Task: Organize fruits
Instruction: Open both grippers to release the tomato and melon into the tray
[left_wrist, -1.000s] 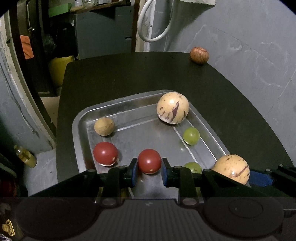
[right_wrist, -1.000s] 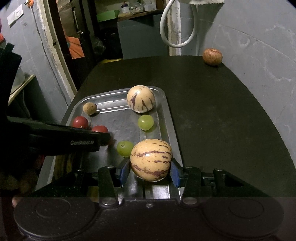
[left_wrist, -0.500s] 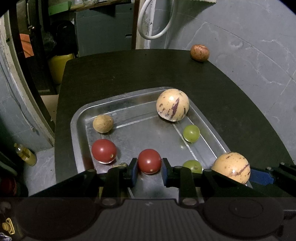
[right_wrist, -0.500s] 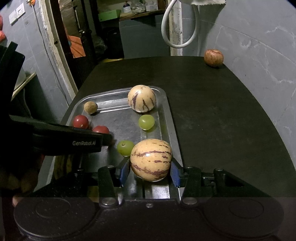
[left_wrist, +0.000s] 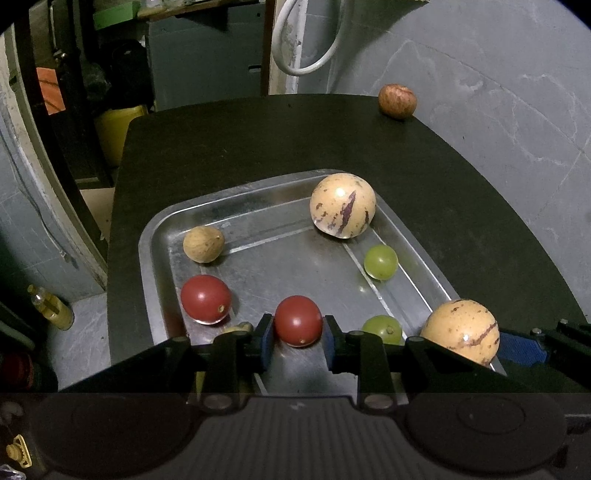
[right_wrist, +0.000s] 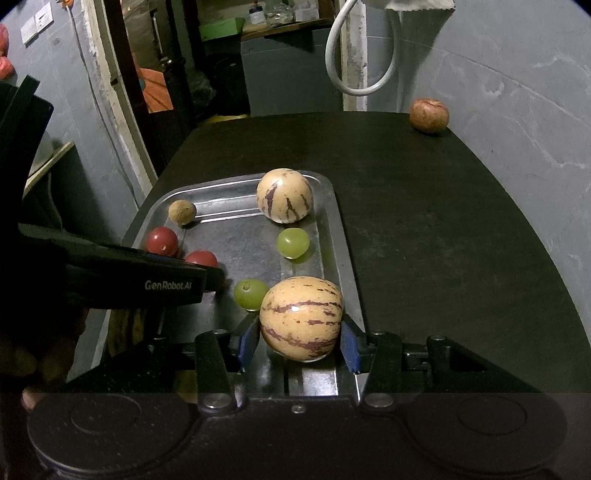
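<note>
Tray (left_wrist: 155, 236) slightly lower in left view

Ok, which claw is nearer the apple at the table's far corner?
Right, though neither is close. The right claw, shut on a striped melon, sits on the apple's side; the left claw grips a tomato farther left.

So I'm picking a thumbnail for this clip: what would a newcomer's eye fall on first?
Both grippers at the steel tray's near end, each clamped on fruit: the right gripper on a striped melon, the left gripper on a red tomato. Next, the lone apple at the dark table's far corner.
</note>
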